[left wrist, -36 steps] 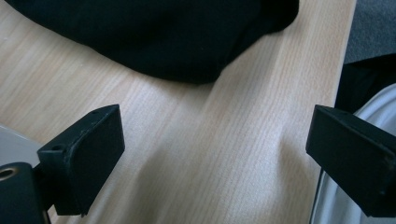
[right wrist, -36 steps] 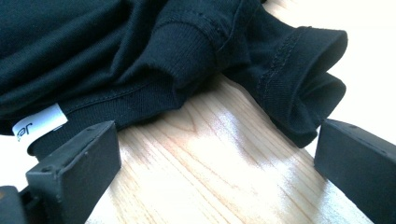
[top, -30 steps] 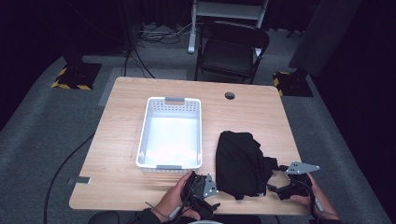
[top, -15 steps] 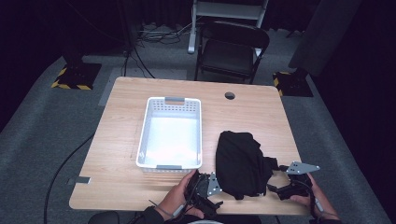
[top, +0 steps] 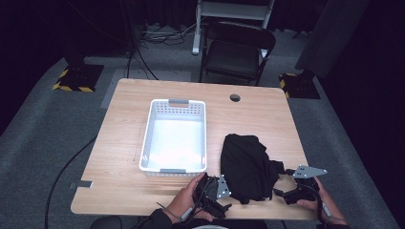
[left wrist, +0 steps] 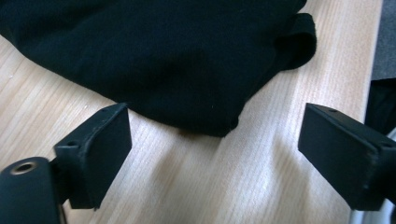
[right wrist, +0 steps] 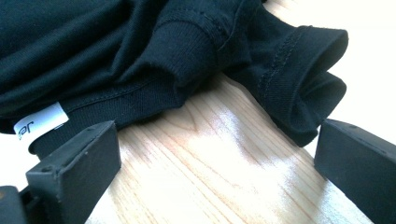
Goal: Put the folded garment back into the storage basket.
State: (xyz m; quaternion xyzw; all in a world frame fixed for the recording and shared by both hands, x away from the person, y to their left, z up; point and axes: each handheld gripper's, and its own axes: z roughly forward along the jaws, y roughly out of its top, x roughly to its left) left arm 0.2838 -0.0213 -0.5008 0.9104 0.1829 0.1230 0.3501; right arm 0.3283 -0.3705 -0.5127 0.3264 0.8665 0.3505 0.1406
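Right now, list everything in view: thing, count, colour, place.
black garment: one, black, bunched on the table's near right part, between the two grippers
white tag: one, white, on the garment's edge by the right gripper's jaw
basket: one, white, mid-table, left of the garment
table: one, light wood, centre
chair: one, black, beyond the table
floor cables: several, black, far left floor
left gripper: one, black, jaws open, just short of the garment's edge, having just been closing a little
right gripper: one, black, jaws open beside the garment's hem
hands: two, at the near edge
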